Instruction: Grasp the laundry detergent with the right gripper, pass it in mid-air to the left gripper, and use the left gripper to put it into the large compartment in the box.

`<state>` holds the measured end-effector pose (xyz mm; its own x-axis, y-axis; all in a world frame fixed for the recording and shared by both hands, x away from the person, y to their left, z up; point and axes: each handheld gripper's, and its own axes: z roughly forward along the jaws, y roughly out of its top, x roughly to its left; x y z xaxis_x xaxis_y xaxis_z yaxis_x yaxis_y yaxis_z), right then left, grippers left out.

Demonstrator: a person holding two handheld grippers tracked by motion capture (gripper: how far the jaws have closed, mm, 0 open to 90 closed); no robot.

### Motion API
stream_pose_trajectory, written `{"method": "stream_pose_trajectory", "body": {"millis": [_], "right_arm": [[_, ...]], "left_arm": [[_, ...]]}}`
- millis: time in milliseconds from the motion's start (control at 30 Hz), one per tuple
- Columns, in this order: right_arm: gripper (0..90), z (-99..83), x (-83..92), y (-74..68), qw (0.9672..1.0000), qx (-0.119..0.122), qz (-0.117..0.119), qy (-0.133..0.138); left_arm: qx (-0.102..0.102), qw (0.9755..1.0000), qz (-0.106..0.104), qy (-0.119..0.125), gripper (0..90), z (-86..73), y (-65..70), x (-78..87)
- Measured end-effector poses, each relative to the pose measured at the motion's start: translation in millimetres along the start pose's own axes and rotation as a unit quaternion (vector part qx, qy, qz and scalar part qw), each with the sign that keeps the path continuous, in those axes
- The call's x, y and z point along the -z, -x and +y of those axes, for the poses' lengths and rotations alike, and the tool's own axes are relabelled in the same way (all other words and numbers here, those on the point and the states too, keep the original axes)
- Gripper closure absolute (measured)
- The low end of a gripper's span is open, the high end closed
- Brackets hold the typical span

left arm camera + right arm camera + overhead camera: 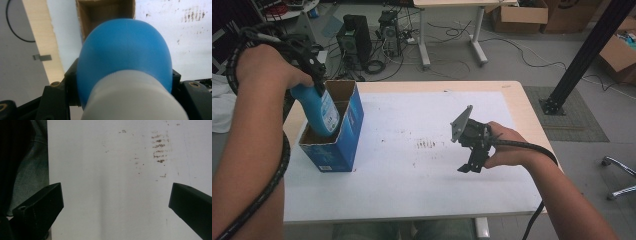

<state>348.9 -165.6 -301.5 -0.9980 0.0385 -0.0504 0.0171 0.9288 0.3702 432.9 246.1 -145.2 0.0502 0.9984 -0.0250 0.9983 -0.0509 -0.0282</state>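
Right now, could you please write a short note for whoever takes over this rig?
Left gripper: shut on the blue bottle, gripped near its white cap.
Right gripper: open, holding nothing, over the white sheet at the table's right.
Bottle: base down, leaning, its lower part inside the open blue box at the table's left.
Done: bottle picked up and partly in the box.
Left: lower it fully, open the jaws, withdraw. The box flaps are open.
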Motion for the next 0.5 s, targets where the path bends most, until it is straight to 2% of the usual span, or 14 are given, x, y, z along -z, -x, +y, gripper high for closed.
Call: {"method": "stream_pose_trajectory", "body": {"millis": [100,133,167,233,300,367,400,500], "right_arm": [[0.0,-1.1,0.2,-0.9,1.0,0.0,0.001,0.0],[0.0,-2.4,0.4,-1.5,1.0,-0.002,0.001,0.0],[0.0,-3.0,0.6,-1.6,1.0,-0.001,0.0,0.0],[0.0,-3.9,0.9,-1.9,1.0,-0.002,-0.002,-0.001],[0.0,-4.3,1.0,-2.1,1.0,-0.002,-0.003,0.001],[0.0,-4.5,0.2,-2.5,1.0,-0.003,-0.001,0.002],[0.0,-4.5,0.2,-2.5,1.0,-0.003,-0.001,0.002],[0.0,-3.6,-1.7,-3.0,1.0,-0.001,0.0,0.001]], "left_arm": [[-0.002,1.0,-0.001,-0.004,38.4,1.6,-0.5,-9.7],[0.001,1.0,-0.002,-0.007,38.4,2.9,-1.1,-19.3],[0.001,1.0,-0.002,-0.007,38.4,2.9,-1.1,-19.3],[-0.002,0.9999,0.003,-0.01,38.4,4.7,-2.4,-33.3],[0.0,0.9999,0.003,-0.01,38.4,5.2,-2.5,-37.8],[-0.003,0.9999,0.006,-0.012,38.4,6.8,-3.5,-50.9],[-0.003,0.9999,0.006,-0.012,38.4,6.8,-3.5,-50.9],[-0.005,0.9998,0.008,-0.016,38.4,8.1,-3.0,-66.9]]}}
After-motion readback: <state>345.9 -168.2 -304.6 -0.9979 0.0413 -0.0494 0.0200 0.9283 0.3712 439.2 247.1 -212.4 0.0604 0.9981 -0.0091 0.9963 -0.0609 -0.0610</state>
